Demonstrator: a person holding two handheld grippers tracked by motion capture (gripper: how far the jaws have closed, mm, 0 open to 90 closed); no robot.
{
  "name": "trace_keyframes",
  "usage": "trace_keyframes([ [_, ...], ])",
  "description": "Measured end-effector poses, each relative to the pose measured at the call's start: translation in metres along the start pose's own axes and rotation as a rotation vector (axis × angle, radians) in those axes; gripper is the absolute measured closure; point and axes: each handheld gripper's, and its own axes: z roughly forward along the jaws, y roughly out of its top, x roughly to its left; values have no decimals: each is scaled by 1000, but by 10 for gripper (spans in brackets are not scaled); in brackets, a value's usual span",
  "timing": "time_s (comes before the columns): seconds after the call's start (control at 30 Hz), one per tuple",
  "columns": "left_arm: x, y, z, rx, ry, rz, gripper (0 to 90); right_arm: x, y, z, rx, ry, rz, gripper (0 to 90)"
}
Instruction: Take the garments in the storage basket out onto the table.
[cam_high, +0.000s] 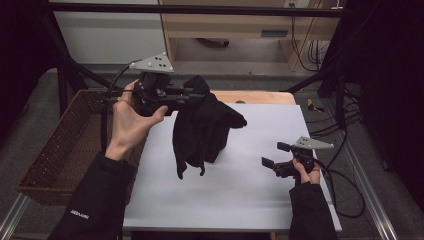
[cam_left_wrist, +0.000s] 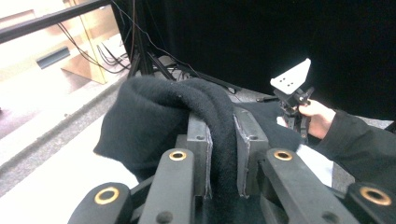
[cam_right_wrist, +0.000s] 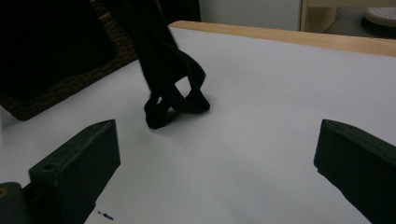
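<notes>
The left gripper pinches a black garment right of the wicker basket. The left gripper view shows fabric clamped between jaws. The right gripper gapes wide, well apart.

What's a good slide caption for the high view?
Left hand-held gripper lifts a black garment above the white table.
</notes>
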Motion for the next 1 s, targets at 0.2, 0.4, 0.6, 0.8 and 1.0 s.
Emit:
trace_keyframes([
  [0.2,4,-12,18,53,7,-5,779,0,0,0,1,0,-2,7],
  [0.4,5,-27,36,84,-11,-20,778,0,0,1,5,0,-4,8],
  [0.6,7,-40,53,122,-23,-31,777,0,-1,1,6,-1,-3,7],
  [0.8,10,-53,66,145,-32,-50,776,0,0,1,5,-1,-4,7],
  [1.0,11,-62,73,137,-43,-62,774,0,-1,1,7,-1,-3,7],
])
